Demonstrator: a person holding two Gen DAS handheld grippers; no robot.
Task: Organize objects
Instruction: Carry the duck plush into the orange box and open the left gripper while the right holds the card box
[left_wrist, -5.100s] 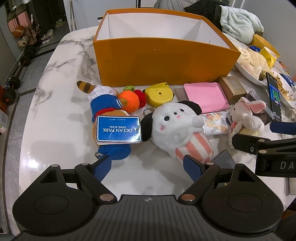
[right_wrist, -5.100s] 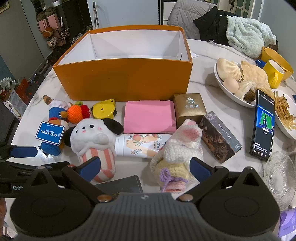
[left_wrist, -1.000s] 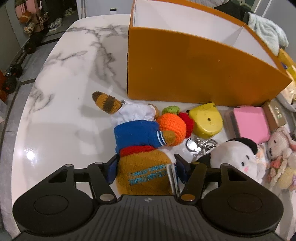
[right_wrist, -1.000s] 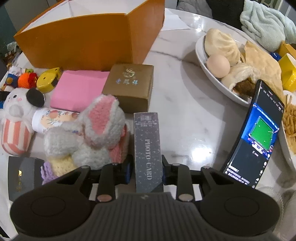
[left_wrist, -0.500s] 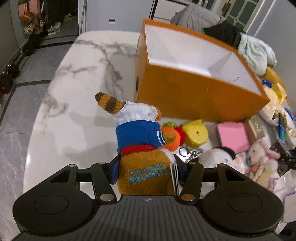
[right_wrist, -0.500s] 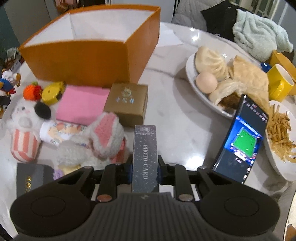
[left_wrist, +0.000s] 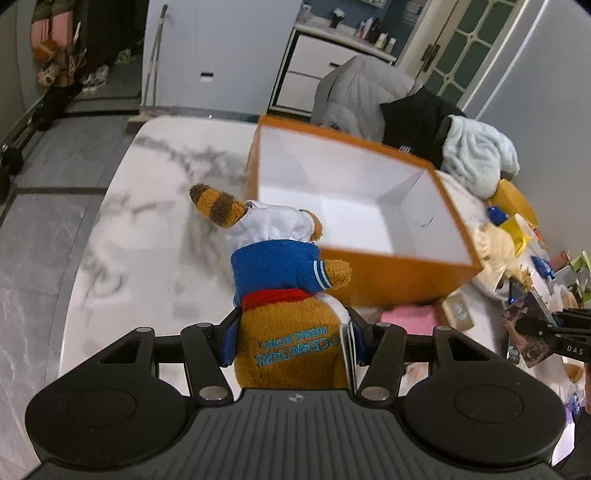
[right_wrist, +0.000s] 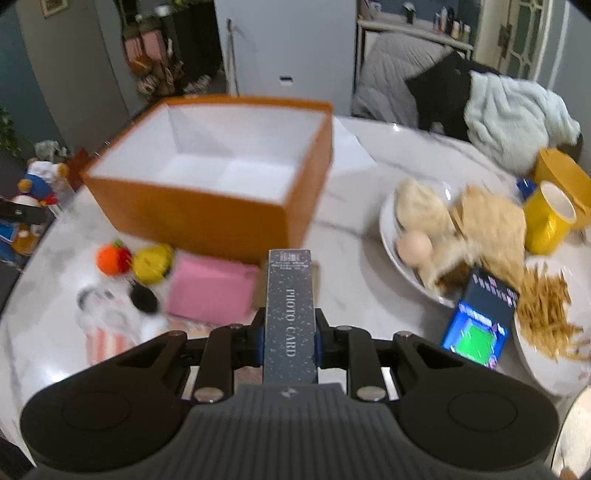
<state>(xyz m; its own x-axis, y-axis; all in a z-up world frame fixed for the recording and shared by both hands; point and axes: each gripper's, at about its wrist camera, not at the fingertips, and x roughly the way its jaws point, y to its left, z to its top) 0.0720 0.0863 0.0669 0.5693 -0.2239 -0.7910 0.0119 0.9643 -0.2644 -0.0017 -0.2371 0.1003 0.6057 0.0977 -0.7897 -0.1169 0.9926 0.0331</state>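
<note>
So right now I've got both hands loaded. The left gripper (left_wrist: 293, 338) is clamped on a plush (left_wrist: 286, 295), pads squeezing its brown body, head and striped tail pointing away from me toward the box (left_wrist: 399, 280). The right gripper (right_wrist: 290, 339) is pinched tight on the card box (right_wrist: 290, 310), the dark "PHOTO CARD" one, sticking out lengthwise along the fingers. Both are up off the table (left_wrist: 147, 229), and the orange box sits ahead of each hand, open and empty as far as I can see.

My plan for doing this bit cleanly:

- Clear the near wall first. The plush hangs out well past the fingers, so I'd get it fully over the rim before dipping, otherwise the head or tail snags the edge and shoves the box.
- Don't drop both in the same spot. Plush goes to the left end, card box to the right end, so the two grippers stay apart inside that opening.
- Card box is stiff and slim, so I'd lower it close to the floor of the box and let go there so it lies flat. Releasing it high probably means it lands on a corner and tips against the wall.
- Plush is soft and forgiving, so a short drop is fine, but its paper tag is caught beside one finger, so I'd open wide.
- Watch the pink pad (right_wrist: 212, 291) and the yellow toy (right_wrist: 153, 262) just in front of the box when coming back out.
</note>
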